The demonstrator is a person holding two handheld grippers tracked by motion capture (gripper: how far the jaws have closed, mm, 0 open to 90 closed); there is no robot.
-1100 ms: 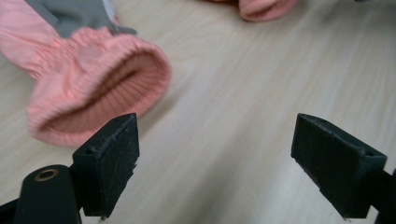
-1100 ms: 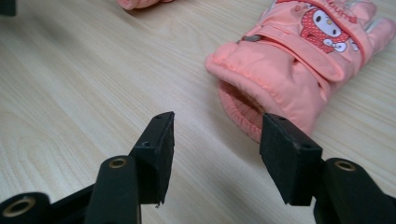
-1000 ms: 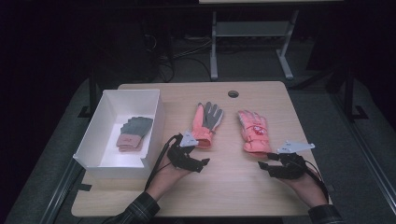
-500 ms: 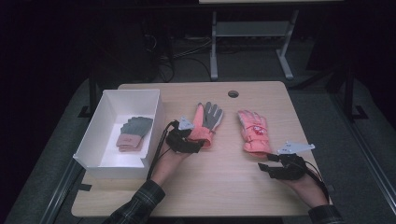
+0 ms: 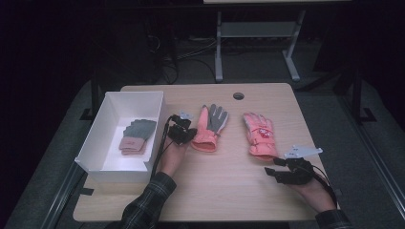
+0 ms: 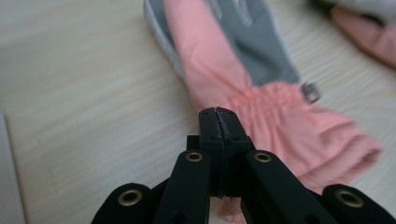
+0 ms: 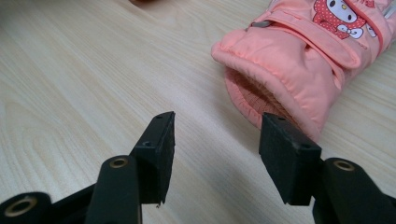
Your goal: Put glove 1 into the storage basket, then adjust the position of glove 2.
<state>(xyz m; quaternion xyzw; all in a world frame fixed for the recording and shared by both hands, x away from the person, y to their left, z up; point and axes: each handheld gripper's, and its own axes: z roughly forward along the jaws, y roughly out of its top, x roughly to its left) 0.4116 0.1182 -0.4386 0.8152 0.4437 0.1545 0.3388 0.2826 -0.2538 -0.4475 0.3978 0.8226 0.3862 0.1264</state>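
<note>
Leftmost, a white box (image 5: 111, 162) on the table (image 5: 224, 191) holds a grey glove (image 5: 136, 134). Just right of it, the left gripper (image 5: 187, 130) has just been closing and now sits pinched shut at the cuff edge of the palm-up pink glove (image 5: 210, 128), though whether fabric is caught I cannot tell. Farther right lies the second pink glove (image 5: 259, 133), its cuff just beyond the right gripper (image 5: 273, 168), whose jaws stand apart and empty.

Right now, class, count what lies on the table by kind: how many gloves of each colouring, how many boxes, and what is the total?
Pink gloves on the bare table: 2, one palm-up with grey palm, one with a cartoon patch
Grey glove with pink cuff, in the box: 1
White box: 1
Total: 4
</note>
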